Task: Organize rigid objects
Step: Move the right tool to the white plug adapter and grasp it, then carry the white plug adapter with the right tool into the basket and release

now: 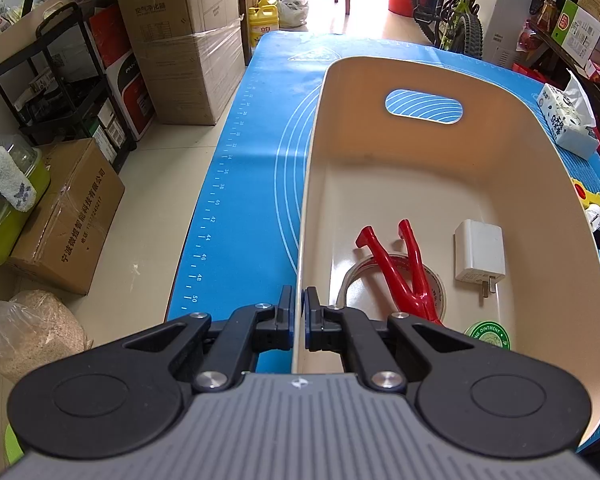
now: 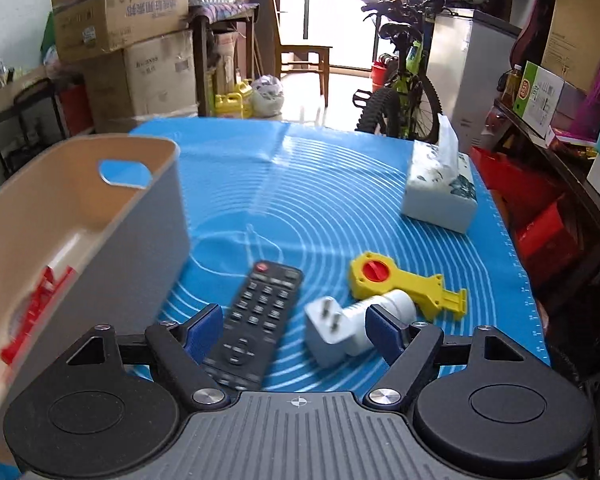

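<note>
Left wrist camera sits close over the bin's [image 1: 440,160] left rim, tipped steeply down into it; right wrist camera hangs beside the bin [image 2: 100,216], angled down across the blue mat [image 2: 300,184]; both catch bin, mat, tissue box [image 2: 440,196]

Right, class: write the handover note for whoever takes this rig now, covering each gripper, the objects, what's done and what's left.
Left gripper: shut on the near rim of the beige plastic bin, steadying it.
Right gripper: open, empty, above the black remote control and the white plug adapter.
Done: in the bin lie the red plastic clip, clear tape roll, white charger block and green ointment tin.
Left: the remote, the adapter and the yellow plastic tool on the blue mat.
</note>
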The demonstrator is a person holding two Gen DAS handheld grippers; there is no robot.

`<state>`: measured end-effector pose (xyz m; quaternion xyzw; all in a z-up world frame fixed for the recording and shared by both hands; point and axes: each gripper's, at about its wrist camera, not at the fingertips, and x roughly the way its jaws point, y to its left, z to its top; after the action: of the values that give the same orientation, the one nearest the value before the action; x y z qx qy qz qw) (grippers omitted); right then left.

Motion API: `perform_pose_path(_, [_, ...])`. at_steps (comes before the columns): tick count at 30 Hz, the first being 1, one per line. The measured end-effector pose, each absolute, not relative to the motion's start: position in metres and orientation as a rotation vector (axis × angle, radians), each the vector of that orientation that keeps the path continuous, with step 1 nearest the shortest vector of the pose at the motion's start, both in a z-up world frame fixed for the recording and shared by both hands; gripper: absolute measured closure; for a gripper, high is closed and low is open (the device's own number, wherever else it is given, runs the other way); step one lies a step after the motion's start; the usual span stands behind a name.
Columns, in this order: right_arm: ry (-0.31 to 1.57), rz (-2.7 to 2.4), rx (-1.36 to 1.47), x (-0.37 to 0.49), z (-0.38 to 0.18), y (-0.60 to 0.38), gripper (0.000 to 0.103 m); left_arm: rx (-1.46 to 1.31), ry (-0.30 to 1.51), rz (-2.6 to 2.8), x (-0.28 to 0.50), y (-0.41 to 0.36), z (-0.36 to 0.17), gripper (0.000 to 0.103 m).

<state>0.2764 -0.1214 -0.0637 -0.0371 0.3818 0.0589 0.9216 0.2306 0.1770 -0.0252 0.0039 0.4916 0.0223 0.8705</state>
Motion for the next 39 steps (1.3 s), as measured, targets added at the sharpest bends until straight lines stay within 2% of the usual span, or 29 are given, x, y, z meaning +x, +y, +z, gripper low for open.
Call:
perform_pose_path(10, [0.766,0.153,-0.125,0.292,-0.086,-0.129,0.023,0.010,1.027,0.050,0.231,0.177,-0.025,0.097])
perform_pose_path(13, [0.766,0.167,-0.155,0.295,-0.092,-0.127,0.026,0.012,1.027,0.050,0.231,0.176,-0.025,0.097])
perform_pose_path(17, [0.770,0.181,-0.181,0.298,-0.097,-0.125,0.037,0.013,1.027,0.050,0.231,0.176,-0.025,0.097])
perform_pose_path(18, [0.768,0.188,-0.187,0.298,-0.097,-0.124,0.044,0.013,1.027,0.051,0.231,0.176,-0.025,0.097])
perform_pose_path(20, [0.763,0.196,-0.191,0.297,-0.096,-0.122,0.051,0.014,1.027,0.051,0.231,0.176,-0.025,0.097])
perform_pose_path(25, [0.755,0.183,-0.216,0.296,-0.096,-0.123,0.061,0.014,1.028,0.051,0.231,0.177,-0.025,0.096])
perform_pose_path(26, [0.751,0.179,-0.219,0.295,-0.095,-0.124,0.067,0.013,1.028,0.051,0.231,0.177,-0.025,0.096])
perform_pose_path(35, [0.748,0.175,-0.270,0.295,-0.098,-0.121,0.068,0.013,1.028,0.052,0.231,0.177,-0.025,0.096])
perform_pose_path(39, [0.744,0.186,-0.288,0.299,-0.100,-0.116,0.061,0.015,1.028,0.053,0.231,0.177,-0.025,0.096])
